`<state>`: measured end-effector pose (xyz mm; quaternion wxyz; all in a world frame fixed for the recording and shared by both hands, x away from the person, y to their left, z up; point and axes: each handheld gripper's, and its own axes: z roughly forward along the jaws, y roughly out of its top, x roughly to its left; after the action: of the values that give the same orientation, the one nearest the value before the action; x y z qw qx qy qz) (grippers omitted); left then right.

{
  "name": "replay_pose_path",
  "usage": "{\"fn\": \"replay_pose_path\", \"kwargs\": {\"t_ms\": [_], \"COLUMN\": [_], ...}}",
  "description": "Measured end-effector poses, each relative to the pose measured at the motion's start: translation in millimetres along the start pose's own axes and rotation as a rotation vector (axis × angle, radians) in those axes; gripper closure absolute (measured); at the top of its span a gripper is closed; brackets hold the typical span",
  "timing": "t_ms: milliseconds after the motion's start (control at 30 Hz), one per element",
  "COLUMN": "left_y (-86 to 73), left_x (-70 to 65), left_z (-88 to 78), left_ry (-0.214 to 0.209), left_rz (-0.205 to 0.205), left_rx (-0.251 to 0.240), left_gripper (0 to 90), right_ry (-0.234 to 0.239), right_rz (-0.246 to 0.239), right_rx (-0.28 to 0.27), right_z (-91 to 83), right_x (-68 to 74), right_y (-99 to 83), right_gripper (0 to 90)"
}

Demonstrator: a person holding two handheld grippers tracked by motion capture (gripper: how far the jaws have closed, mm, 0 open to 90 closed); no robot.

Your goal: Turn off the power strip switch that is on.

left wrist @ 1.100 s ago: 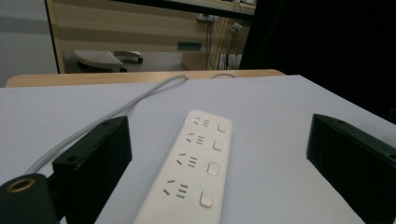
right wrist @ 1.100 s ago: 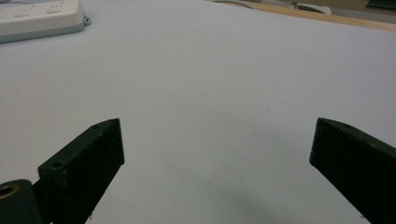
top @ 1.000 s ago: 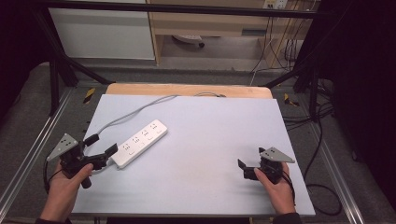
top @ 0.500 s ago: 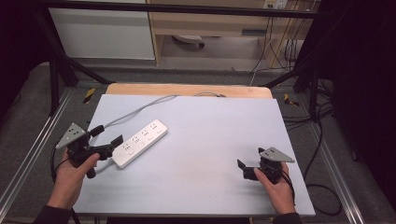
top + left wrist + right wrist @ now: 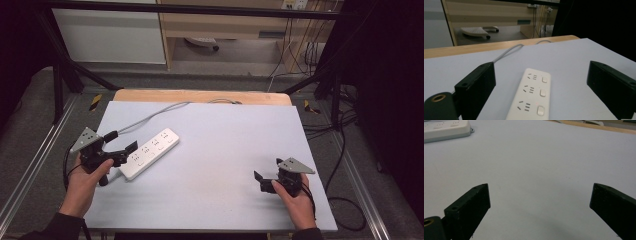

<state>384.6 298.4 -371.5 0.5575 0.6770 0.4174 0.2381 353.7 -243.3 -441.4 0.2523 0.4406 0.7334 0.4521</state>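
Probably the left gripper [image 5: 121, 149], fingers wide at the power strip's [image 5: 149, 153] eight o'clock end, needed to close; the right gripper [image 5: 263, 180] waited, also wide.

High view sits above the person's side, looking forward and down on the whole worktop [image 5: 225, 150], floor and shelving beyond the far edge. Left gripper view rides low and close near the worktop's left edge, facing the far edge along the power strip [image 5: 530, 96], its own black jaws rising either side. Right gripper view hugs the surface near the right edge, facing across toward the left. All three share the power strip [image 5: 150, 152] [image 5: 445, 128] and the pale worktop.
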Motion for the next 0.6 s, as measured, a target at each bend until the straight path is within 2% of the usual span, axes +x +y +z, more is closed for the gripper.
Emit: {"fn": "replay_pose_path", "kwargs": {"t_ms": [600], "left_y": [-1.9], "left_x": [1.4], "left_z": [16.7], "left_ry": [0.000], "left_rz": [0.007], "left_rx": [0.021], "left_gripper": [11.0], "right_ry": [-0.002], "right_rz": [0.000], "right_rx": [0.000], "right_z": [0.0], "right_x": [-0.2], "right_y": [0.2], "right_gripper": [3.4]}}
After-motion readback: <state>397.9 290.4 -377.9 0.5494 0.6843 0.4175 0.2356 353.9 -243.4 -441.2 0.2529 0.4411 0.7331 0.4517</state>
